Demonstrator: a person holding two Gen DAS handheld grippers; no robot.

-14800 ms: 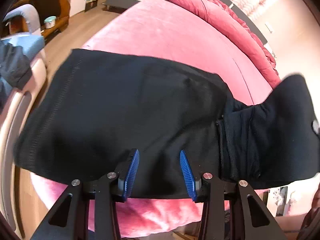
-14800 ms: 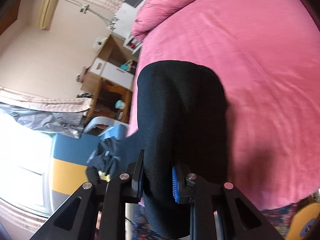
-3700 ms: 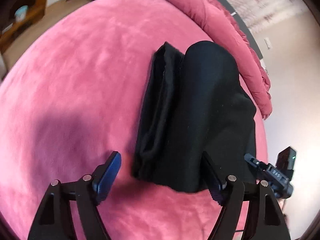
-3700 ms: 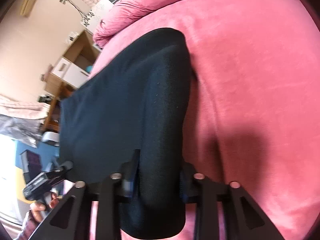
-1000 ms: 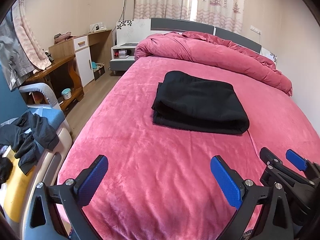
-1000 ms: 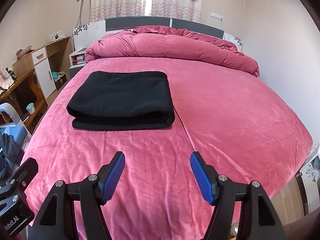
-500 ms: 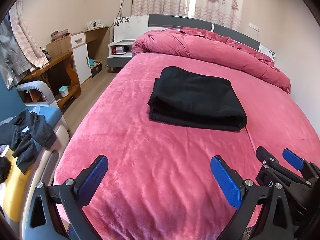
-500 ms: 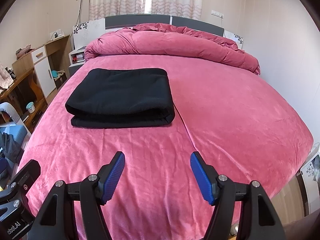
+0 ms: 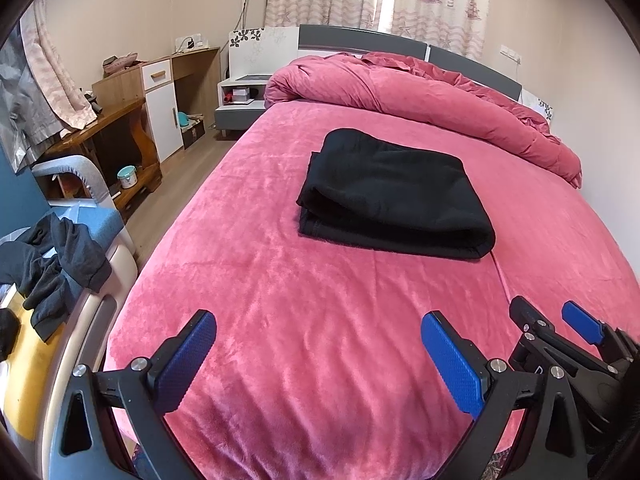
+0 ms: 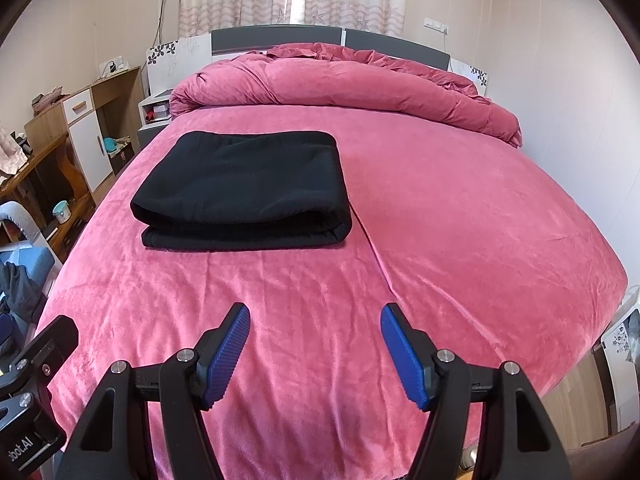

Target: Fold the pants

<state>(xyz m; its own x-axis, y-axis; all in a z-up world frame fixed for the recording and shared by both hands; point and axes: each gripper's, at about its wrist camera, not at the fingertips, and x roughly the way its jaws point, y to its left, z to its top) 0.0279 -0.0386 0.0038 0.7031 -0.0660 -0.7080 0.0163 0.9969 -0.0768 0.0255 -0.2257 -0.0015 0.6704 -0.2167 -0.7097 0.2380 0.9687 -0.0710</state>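
Black pants point(image 9: 394, 196) sit folded into a thick rectangular stack on the pink bed point(image 9: 320, 340), mid-mattress, closer to its left edge, with the rolled pink duvet point(image 9: 420, 96) behind them at the headboard. Left gripper point(image 9: 318, 358): fingers spread wide, nothing between the blue pads point(image 9: 184, 360), only bare bedspread below; the pants lie well ahead of the tips, slightly right of centre in that view. Right gripper point(image 10: 316, 350): fingers also apart and empty, pants point(image 10: 244, 188) well ahead and off to the left of them. No contact with the fabric on either side. Both grippers hang over the foot end of the bed, side by side; the right one shows at the left camera's lower right corner. Dark clothes point(image 9: 44, 268) are piled on a chair left of the bed.
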